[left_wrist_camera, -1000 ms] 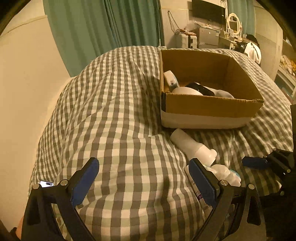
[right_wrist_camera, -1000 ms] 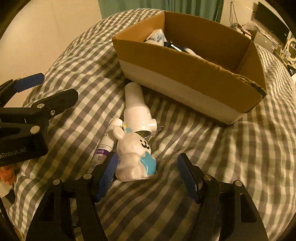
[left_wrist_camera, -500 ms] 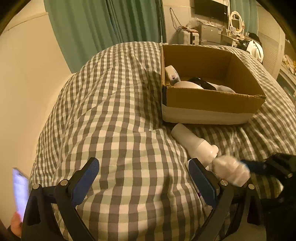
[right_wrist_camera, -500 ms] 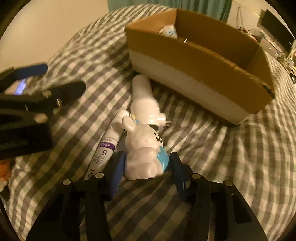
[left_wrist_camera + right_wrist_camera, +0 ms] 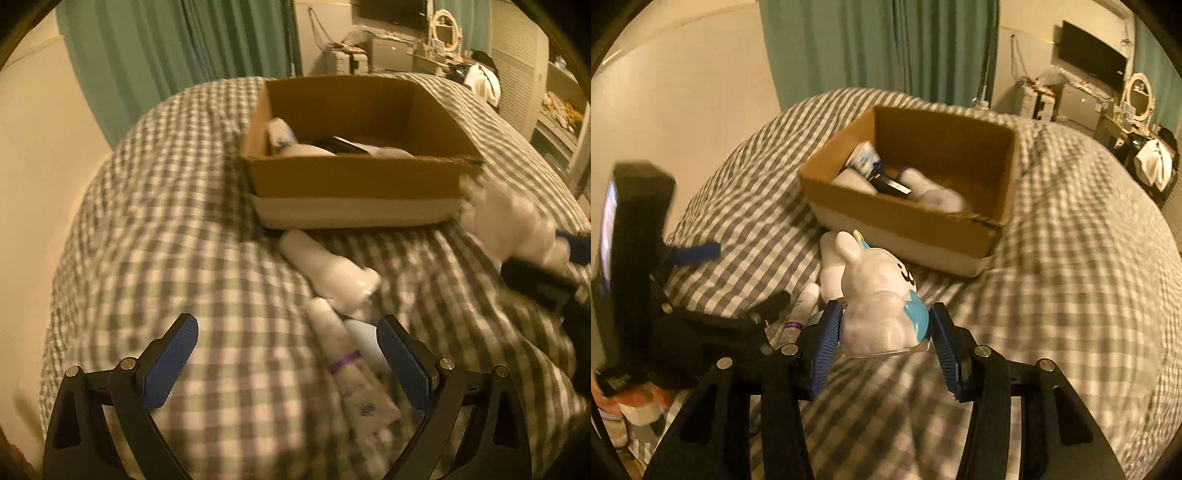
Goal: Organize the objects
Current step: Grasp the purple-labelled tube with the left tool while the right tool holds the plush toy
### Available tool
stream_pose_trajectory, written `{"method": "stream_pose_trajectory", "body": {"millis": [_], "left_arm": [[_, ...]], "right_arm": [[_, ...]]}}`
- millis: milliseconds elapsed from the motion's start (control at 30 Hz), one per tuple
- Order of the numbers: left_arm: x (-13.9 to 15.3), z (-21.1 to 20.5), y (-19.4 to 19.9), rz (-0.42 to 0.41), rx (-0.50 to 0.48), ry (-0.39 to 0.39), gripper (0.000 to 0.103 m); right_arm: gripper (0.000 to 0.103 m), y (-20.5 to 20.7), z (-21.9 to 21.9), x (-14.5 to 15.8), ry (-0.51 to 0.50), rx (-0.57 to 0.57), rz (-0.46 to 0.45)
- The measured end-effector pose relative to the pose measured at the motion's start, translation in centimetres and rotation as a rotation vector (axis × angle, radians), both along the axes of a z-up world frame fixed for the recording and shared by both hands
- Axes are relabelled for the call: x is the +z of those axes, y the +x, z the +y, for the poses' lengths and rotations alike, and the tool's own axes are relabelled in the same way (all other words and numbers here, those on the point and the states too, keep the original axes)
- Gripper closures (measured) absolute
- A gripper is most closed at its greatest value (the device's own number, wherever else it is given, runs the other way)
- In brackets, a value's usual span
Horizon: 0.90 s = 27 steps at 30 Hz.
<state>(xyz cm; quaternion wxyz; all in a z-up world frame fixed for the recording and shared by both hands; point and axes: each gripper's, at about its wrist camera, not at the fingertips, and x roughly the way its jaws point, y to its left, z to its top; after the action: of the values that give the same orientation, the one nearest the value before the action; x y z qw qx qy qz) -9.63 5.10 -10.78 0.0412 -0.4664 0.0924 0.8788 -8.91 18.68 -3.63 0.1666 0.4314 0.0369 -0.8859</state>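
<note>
R gripper (image 5: 884, 338) lifted bunny (image 5: 877, 295) off bed.

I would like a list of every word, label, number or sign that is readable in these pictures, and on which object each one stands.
No text can be read with confidence.
Tube: dark print below its purple band, too blurred to read.
Left gripper: pale lettering low on its black body, too blurred.
Rabbit figure: only a drawn face, no words.
Packet in the cardboard box: blue marks, too small.

no legible text, tube (image 5: 354, 373) print and purple band blurred beyond reading
</note>
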Motion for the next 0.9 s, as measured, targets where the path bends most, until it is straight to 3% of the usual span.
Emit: {"method": "stream_pose_trajectory", "body": {"millis": [267,333,433,500,733,900], "left_arm": [[-2.8,2.7,0.9,-0.086,-0.078,-0.001,0.008],[-3.6,3.0,0.9,-0.104,-0.089,-0.019,0.016],[-4.3,2.9,0.7,-0.123,-0.084,-0.032,0.04],[-4.5,2.6,0.5,-0.138,-0.076,-0.017,0.068],[-4.1,1.8,0.9,-0.131,-0.068,0.008,0.085],[-2.8,1.6,1.9,-0.089,-0.082,0.022,0.086]], "right_arm": [[0.054,0.4,2.0,0.3,-0.032,-0.04,0.011],[0.054,0.4,2.0,0.0,-0.04,-0.038,0.005],[0.054,0.4,1.9,-0.4,-0.047,-0.036,-0.001],[0.054,0.5,1.9,-0.6,-0.047,-0.035,-0.003],[0.054,0.9,1.7,-0.6,-0.04,-0.031,-0.001],[0.054,1.6,1.5,0.0,-0.033,-0.028,0.014]]}}
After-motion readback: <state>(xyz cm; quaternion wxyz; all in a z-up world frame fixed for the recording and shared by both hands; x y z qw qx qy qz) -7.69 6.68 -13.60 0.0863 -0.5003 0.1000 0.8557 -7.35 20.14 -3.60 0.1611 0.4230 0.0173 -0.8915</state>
